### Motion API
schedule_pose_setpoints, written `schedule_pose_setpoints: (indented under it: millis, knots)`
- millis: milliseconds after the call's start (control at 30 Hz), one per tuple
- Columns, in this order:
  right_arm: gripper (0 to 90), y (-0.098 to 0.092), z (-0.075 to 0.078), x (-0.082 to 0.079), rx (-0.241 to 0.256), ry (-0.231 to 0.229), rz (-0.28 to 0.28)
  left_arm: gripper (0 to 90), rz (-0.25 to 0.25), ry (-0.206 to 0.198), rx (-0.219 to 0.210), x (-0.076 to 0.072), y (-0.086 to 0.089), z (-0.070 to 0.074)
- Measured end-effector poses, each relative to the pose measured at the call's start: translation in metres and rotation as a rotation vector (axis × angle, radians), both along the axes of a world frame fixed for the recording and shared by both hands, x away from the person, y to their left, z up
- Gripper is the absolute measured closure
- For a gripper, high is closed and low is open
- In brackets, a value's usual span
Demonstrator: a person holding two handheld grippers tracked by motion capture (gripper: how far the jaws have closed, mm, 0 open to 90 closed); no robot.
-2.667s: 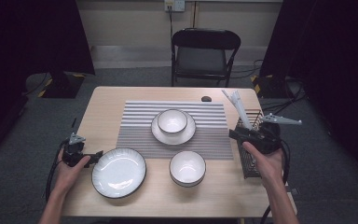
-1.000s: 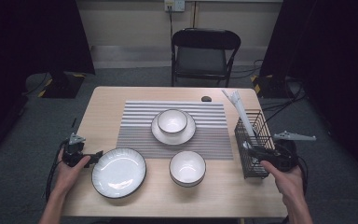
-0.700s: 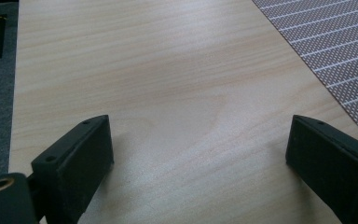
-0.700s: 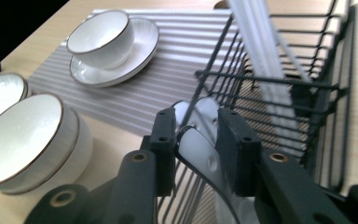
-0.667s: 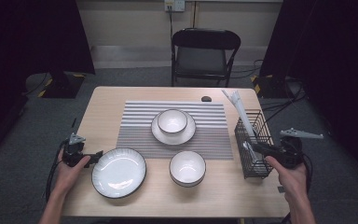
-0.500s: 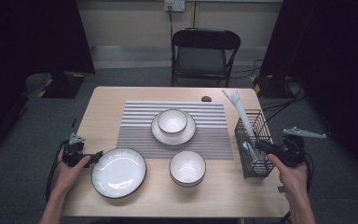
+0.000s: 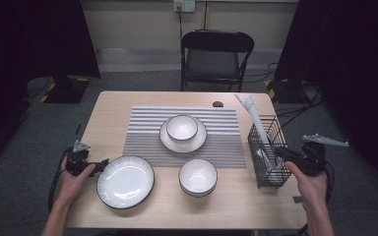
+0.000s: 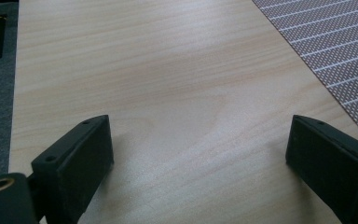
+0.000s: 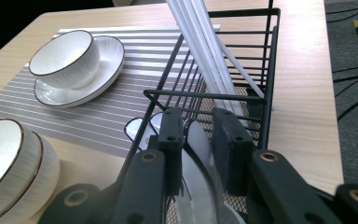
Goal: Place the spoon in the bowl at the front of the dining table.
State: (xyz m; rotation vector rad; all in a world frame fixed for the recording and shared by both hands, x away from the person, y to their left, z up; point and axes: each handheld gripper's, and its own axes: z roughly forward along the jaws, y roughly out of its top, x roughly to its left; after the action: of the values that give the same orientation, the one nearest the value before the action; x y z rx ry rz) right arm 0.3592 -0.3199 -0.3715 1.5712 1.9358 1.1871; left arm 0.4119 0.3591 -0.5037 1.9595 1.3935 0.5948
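Bowl [image 7: 182, 127] on saucer [image 7: 166, 139] on mat [image 7: 142, 132], plate [image 7: 125, 181] front left, basket [image 7: 267, 153] right

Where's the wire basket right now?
In the high view the black wire basket stands at the table's right edge, right of the striped mat, with the right gripper reaching into it.

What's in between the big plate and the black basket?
A white bowl sits on the table between the plate and the basket, seen in the high view.

Spoon [image 9: 200, 163] btwn right gripper [image 9: 196, 140] jaws: lower part cut off by frame edge.
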Motion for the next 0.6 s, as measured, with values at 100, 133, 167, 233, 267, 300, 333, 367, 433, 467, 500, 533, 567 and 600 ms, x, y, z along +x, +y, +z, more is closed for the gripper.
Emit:
schedule_pose_setpoints:
  millis: [100,133,167,233,267,300,333,367,433,467,500,533,567,600]
  knots:
    - [73.9,0.001,-0.001,0.000,-0.001,0.002,0.002,7.0,0.000,0.000,0.000,0.000,0.000,0.000]
    - [73.4,0.001,-0.002,0.000,0.003,0.004,0.007,7.0,0.000,0.000,0.000,0.000,0.000,0.000]
    - [73.4,0.002,-0.003,0.001,0.007,0.007,0.012,7.0,-0.001,0.000,-0.001,0.000,0.000,0.000]
    - [73.4,0.002,-0.004,0.002,-0.004,0.008,0.013,7.0,-0.001,0.000,-0.001,0.000,0.000,0.000]
    - [73.4,0.003,-0.003,0.002,-0.010,0.010,0.020,7.0,0.000,0.000,0.000,0.000,0.000,0.000]
    - [73.4,0.003,-0.004,0.003,-0.014,0.012,0.018,7.0,-0.001,0.000,-0.001,0.000,0.000,0.000]
    - [73.5,0.004,-0.004,0.003,-0.017,0.015,0.020,7.0,-0.001,0.000,-0.001,0.000,0.000,0.000]
    - [74.3,0.004,-0.004,0.004,-0.020,0.018,0.022,7.0,0.000,0.000,0.000,0.000,0.000,0.000]
    - [75.8,0.005,-0.005,0.007,-0.030,0.023,0.020,7.0,0.000,0.000,0.000,0.000,0.000,0.000]
    - [76.8,0.005,-0.006,0.008,-0.031,0.031,0.019,7.0,-0.001,0.000,-0.001,0.000,0.000,0.000]
    - [77.6,0.006,-0.007,0.009,-0.032,0.034,0.021,7.0,-0.001,0.000,-0.001,0.000,0.000,0.000]
    - [78.6,0.006,-0.009,0.010,-0.041,0.049,0.029,7.0,0.000,0.000,0.000,0.000,0.000,0.000]
    - [78.9,0.006,-0.010,0.009,-0.036,0.051,0.040,7.0,-0.001,0.000,-0.001,0.000,0.000,0.000]
    - [79.2,0.006,-0.010,0.008,-0.038,0.050,0.034,7.0,0.000,0.000,0.000,0.000,0.000,0.000]
